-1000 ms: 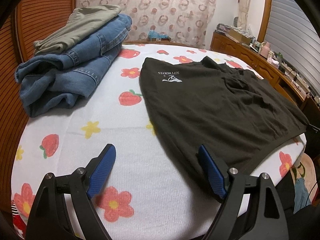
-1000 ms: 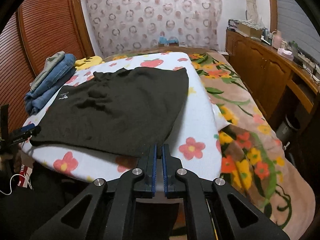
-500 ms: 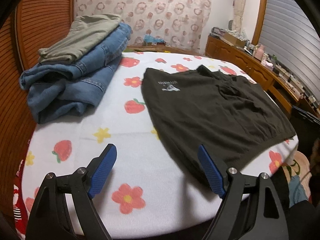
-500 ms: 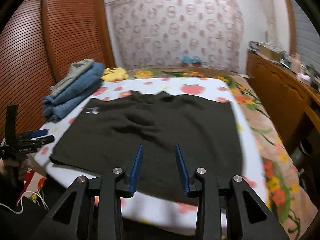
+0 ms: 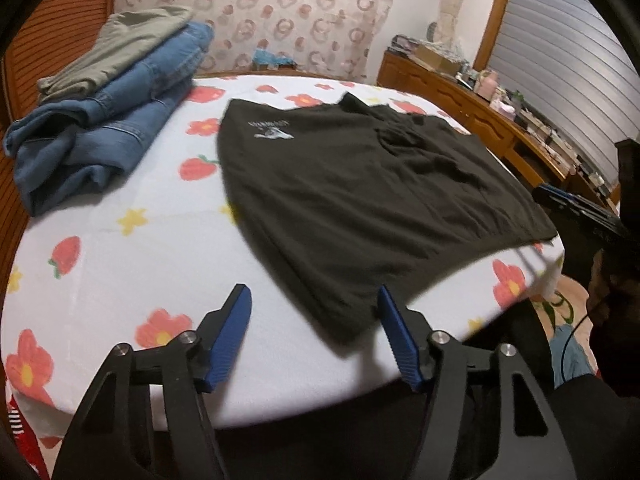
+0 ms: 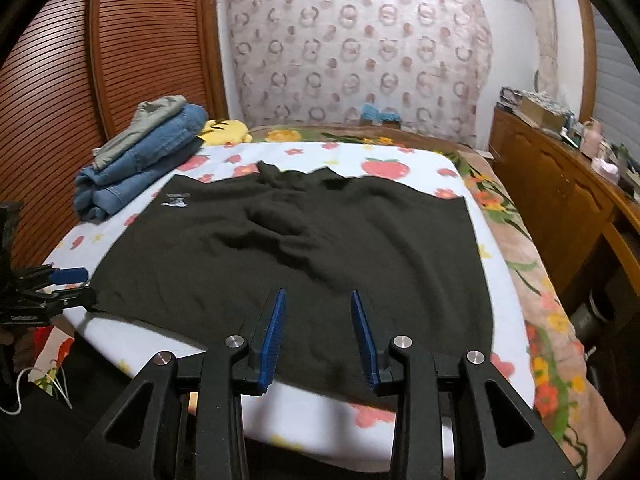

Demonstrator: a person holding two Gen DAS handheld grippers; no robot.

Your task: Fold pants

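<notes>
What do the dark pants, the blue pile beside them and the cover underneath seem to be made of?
Dark pants: soft matte knit, probably cotton jersey; they lie limp with gentle wrinkles and bear a small pale logo.
Blue pile: denim, by its faded blue weave and stitched seams.
Cover: white cloth printed with flowers and strawberries, faintly textured, perhaps towelling; too blurred to be sure.

I'm working in a home bedroom. My grippers hover over a bed [image 6: 420,160] spread with a white strawberry-and-flower sheet [image 5: 168,264], and a floral blanket [image 6: 532,280] runs along its edge at 3 o'clock. Folded jeans [image 6: 140,168] with a khaki garment on top sit at 10 o'clock by slatted wooden wardrobe doors [image 6: 132,52]. A ring-patterned curtain [image 6: 360,52] hangs at 12 o'clock. A cluttered wooden dresser [image 6: 560,184] stands at 2 o'clock, with a roller shutter [image 5: 568,60] above it
</notes>
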